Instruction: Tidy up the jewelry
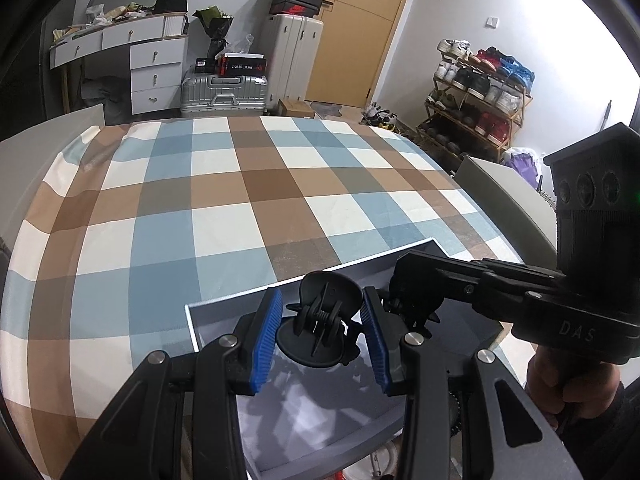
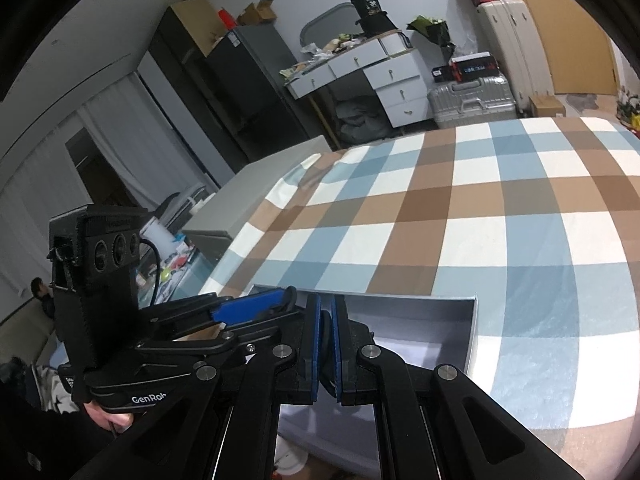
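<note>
A black hair claw clip (image 1: pixel 323 322) hangs over an open grey-white box (image 1: pixel 304 408) at the near edge of the checked table. In the left wrist view my left gripper (image 1: pixel 322 344) is open, its blue pads (image 1: pixel 266 340) on either side of the clip without pressing it. My right gripper (image 1: pixel 404 304) comes in from the right and grips the clip's right side. In the right wrist view my right gripper (image 2: pixel 327 344) is shut on a thin dark part of the clip (image 2: pixel 329 364), above the box (image 2: pixel 440 320). The left gripper (image 2: pixel 256 306) shows at the left there.
The checked tablecloth (image 1: pixel 248 200) covers the table beyond the box. A grey chair back (image 1: pixel 508 196) stands at the table's right. Behind are a white drawer desk (image 1: pixel 152 64), suitcases (image 1: pixel 224 94) and a shoe rack (image 1: pixel 476 96).
</note>
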A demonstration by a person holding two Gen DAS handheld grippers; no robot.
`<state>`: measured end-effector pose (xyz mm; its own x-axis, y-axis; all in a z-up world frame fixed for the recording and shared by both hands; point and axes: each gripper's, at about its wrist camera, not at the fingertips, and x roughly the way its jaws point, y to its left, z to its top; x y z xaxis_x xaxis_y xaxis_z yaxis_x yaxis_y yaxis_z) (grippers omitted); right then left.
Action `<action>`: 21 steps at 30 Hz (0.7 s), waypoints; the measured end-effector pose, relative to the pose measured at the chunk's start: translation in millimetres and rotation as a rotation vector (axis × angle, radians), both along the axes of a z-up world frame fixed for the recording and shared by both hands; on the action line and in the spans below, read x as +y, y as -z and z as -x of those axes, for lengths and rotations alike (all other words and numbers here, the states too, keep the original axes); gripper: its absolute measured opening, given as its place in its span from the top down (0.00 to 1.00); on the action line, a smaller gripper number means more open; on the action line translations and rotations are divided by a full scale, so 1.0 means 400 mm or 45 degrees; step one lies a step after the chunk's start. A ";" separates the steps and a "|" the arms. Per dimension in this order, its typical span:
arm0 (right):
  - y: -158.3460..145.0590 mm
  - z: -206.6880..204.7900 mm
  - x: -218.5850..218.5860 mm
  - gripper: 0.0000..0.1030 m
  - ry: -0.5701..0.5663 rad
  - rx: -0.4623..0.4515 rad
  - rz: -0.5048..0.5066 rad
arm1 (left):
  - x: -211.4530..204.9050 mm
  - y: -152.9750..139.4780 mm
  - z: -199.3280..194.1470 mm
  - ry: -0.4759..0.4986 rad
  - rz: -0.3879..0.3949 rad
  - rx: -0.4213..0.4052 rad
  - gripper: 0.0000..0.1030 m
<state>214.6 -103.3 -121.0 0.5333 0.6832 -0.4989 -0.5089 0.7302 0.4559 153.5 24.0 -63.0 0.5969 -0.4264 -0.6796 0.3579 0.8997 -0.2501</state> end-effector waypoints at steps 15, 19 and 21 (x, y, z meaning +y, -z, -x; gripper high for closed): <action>-0.039 0.030 -0.036 0.53 0.102 -0.032 -0.046 | 0.024 -0.025 0.017 -0.031 -0.005 -0.051 0.38; -0.070 0.071 -0.069 0.25 0.162 -0.091 -0.064 | 0.039 -0.052 0.043 -0.063 0.000 -0.120 0.24; -0.086 0.097 -0.083 0.25 0.185 -0.131 -0.062 | 0.046 -0.063 0.060 -0.101 -0.023 -0.163 0.23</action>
<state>175.7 -136.7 -86.7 0.6745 0.6176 -0.4045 -0.4458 0.7774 0.4436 129.5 42.5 -37.6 0.7105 -0.3630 -0.6029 0.3133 0.9303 -0.1909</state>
